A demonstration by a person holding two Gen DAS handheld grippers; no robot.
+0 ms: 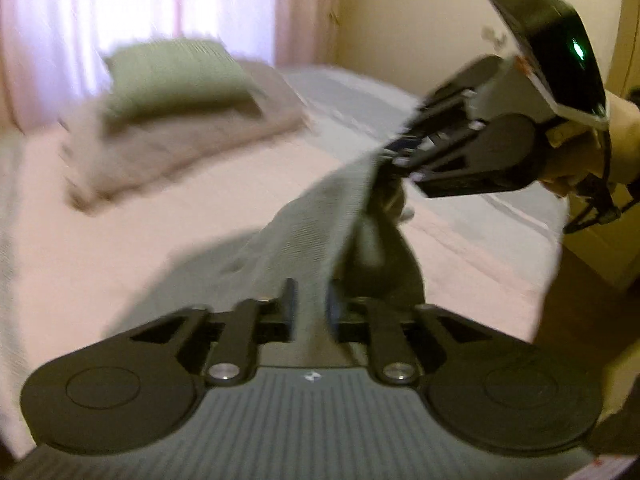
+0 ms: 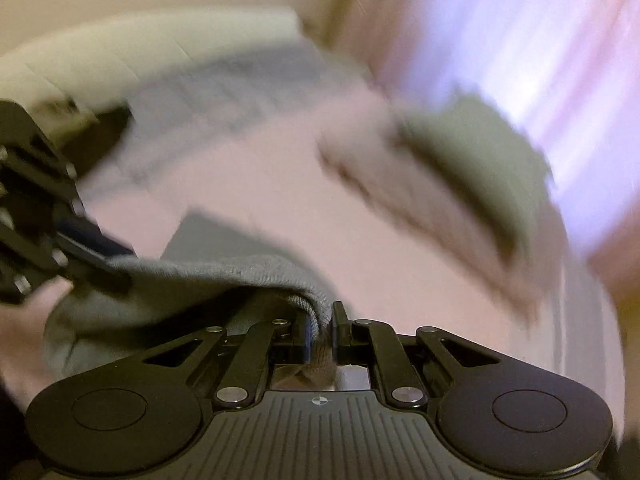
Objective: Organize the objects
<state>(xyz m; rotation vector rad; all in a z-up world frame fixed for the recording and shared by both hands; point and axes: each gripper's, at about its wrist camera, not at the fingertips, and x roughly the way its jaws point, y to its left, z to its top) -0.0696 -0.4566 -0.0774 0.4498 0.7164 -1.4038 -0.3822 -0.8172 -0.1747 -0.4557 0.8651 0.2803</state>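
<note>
Pink bedspread (image 1: 100, 240) – pink curtains (image 1: 140, 8) behind, lit; cream wall (image 1: 420, 20) at right.

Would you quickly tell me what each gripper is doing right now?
Left gripper: shut on the grey cloth.
Right gripper: shut on the same grey cloth.

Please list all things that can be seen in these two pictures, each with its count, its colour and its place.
grey cloth: one, grey, held stretched between both grippers above the bed
folded towels: a stack, green on beige, far side of the bed near the curtain
bed cover: one, pale pink, below everything
curtain: one, pink-white, behind the bed
wall: cream, right of the curtain
left gripper: one, black, shut on the cloth
right gripper: one, black, shut on the cloth
hand: one, holding the right gripper
</note>
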